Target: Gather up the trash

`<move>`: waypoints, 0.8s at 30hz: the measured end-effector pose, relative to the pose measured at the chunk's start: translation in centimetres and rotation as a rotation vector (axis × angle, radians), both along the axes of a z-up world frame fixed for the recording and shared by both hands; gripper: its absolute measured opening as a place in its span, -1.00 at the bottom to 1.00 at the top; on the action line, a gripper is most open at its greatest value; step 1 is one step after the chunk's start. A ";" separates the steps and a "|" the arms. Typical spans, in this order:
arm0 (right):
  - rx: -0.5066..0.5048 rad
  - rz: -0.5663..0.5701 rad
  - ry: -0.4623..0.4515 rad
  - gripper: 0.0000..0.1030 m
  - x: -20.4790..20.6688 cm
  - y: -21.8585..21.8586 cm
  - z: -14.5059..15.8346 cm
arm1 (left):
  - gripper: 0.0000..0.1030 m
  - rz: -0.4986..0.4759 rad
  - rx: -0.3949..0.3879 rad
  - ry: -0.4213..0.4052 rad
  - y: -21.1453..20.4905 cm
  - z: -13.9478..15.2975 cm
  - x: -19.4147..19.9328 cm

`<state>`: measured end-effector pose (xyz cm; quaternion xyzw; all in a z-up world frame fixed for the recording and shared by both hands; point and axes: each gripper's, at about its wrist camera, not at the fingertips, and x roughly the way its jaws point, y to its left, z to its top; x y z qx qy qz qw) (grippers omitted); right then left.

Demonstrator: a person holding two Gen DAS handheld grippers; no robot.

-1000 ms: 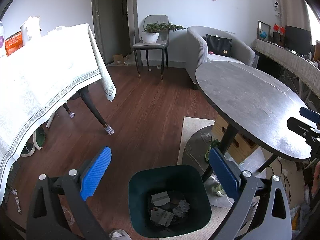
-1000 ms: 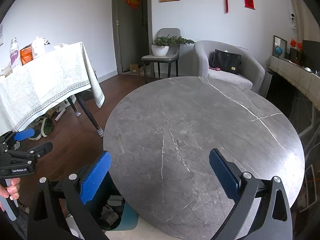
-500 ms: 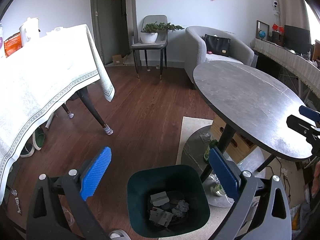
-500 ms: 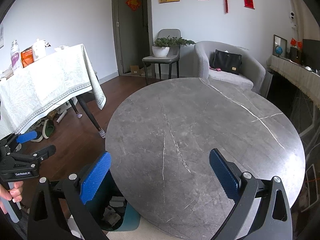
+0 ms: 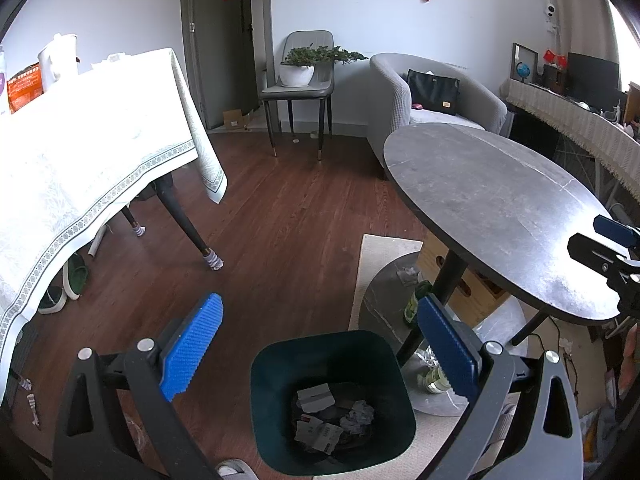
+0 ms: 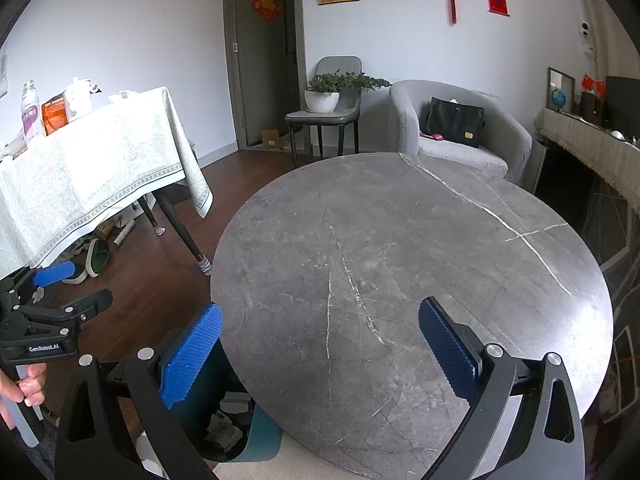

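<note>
The left gripper point(image 5: 318, 344) hangs above a dark green plastic bin point(image 5: 332, 402), its blue ribbed pads spread wide with nothing between them. The bin is squarish with rounded corners and stands on the wood plank floor point(image 5: 280, 220) at the edge of a pale woven rug point(image 5: 384, 248), just beside the black leg of the round table point(image 5: 492, 208). Inside it lie crumpled paper point(image 5: 358, 414) and flat printed scraps. The right gripper point(image 6: 320, 346) hovers over the round table's grey stone top point(image 6: 400, 260), which is smooth and crossed by thin white veins; its pads are also wide apart and hold nothing. A table draped in a patterned white cloth point(image 6: 92, 172) stands to the left.
</note>
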<state>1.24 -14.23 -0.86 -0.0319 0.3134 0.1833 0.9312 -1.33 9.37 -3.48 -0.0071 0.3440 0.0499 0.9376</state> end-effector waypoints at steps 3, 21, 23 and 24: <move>0.002 -0.001 -0.006 0.93 -0.1 0.1 0.1 | 0.93 -0.002 -0.002 0.002 -0.1 0.0 0.0; 0.002 -0.003 -0.006 0.93 -0.1 0.2 0.0 | 0.93 -0.007 -0.003 0.006 -0.5 -0.1 -0.2; 0.001 -0.004 -0.006 0.93 -0.1 0.2 0.0 | 0.93 -0.007 -0.001 0.005 -0.5 -0.1 -0.1; 0.001 -0.001 -0.006 0.93 -0.1 0.2 0.0 | 0.93 -0.007 -0.002 0.006 -0.4 -0.1 -0.1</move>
